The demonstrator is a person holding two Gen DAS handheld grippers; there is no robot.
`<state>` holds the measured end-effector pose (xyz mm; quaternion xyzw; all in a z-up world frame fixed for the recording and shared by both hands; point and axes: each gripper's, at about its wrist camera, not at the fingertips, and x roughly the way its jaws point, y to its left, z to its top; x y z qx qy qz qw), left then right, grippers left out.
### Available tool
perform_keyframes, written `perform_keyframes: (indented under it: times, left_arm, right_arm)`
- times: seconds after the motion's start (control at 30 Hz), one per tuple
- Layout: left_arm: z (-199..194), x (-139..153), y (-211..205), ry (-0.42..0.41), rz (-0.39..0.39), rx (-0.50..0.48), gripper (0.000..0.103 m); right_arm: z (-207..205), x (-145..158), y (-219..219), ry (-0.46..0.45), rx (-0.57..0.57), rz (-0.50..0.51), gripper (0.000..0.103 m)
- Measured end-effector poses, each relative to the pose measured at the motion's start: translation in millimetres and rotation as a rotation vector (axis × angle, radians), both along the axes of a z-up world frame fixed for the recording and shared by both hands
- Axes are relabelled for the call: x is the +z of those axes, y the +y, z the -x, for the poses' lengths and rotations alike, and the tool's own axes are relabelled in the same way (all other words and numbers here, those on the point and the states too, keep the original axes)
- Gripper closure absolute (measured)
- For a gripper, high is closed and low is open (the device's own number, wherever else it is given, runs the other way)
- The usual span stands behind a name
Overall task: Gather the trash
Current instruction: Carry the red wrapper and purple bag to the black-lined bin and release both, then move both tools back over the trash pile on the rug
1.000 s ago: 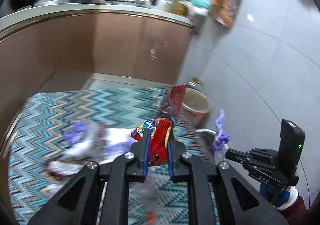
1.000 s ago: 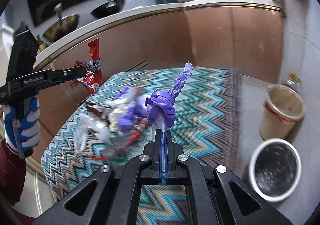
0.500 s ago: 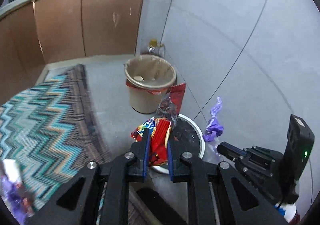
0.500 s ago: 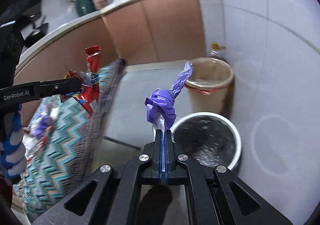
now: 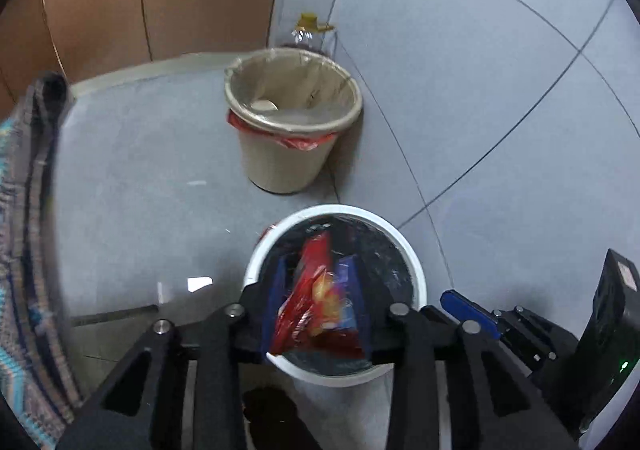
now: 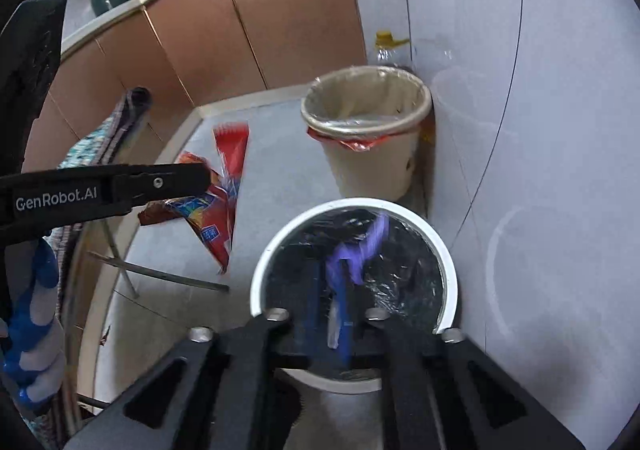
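Observation:
A white-rimmed bin with a black liner [image 5: 408,250] [image 6: 448,262] stands on the grey floor. My left gripper [image 5: 318,290] is open above it; red snack wrappers [image 5: 316,298] [image 6: 218,205] sit loose between its spread fingers. My right gripper [image 6: 330,290] is open over the same bin; a purple plastic wrapper [image 6: 360,246] hangs blurred just beyond its fingertips, over the liner. I cannot tell if either item still touches a finger. The left gripper also shows in the right wrist view [image 6: 200,179].
A beige bin with a clear liner and red bag edge [image 5: 294,129] [image 6: 368,141] stands behind the white one, against the grey wall. A plastic bottle with a yellow cap [image 5: 310,31] is behind it. A zigzag-patterned cloth [image 5: 28,250] lies at the left, with brown cabinets beyond.
Both grippers swung from the zigzag cloth to over the white bin and lowered. Both jaws have opened; the red wrappers and the purple wrapper hang loose and blurred.

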<state>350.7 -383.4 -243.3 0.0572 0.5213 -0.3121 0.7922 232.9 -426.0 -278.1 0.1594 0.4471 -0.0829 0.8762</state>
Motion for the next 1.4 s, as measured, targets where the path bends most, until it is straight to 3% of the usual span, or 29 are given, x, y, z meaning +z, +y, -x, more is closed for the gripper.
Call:
perform_keyframes:
  times: [0.23,0.4,0.57,0.67,0.77,1.03,1.23,1.4]
  left_arm:
    - [3,4,2,-0.017,0.031,-0.012,0.071]
    - [24,48,30,-0.104,0.088,0.006,0.071]
    - [48,97,69,-0.190,0.152,0.033,0.071]
    - [69,127,102,-0.248,0.176,0.048,0.071]
    - [86,150,133,-0.292,0.205,0.075,0.062]
    - [131,200,236,-0.411,0.263,0.146,0.061]
    - [156,219,318,-0.477,0.258,0.209,0.059]
    - [164,219,394,-0.503,0.255,0.308,0.057]
  right_arm:
    - [14,1,-2,0.004,-0.028,0.010,0.078]
    - [26,28,6,-0.061,-0.045,0.005,0.073]
    - [45,73,28,-0.156,-0.043,0.021,0.069]
    - [61,105,48,-0.212,-0.031,0.041,0.067]
    - [76,133,67,-0.261,-0.016,0.053,0.065]
    - [110,208,133,-0.391,0.073,0.073,0.061]
    - [131,249,186,-0.455,0.156,0.097,0.060]
    - [135,263,221,-0.476,0.217,0.096,0.060]
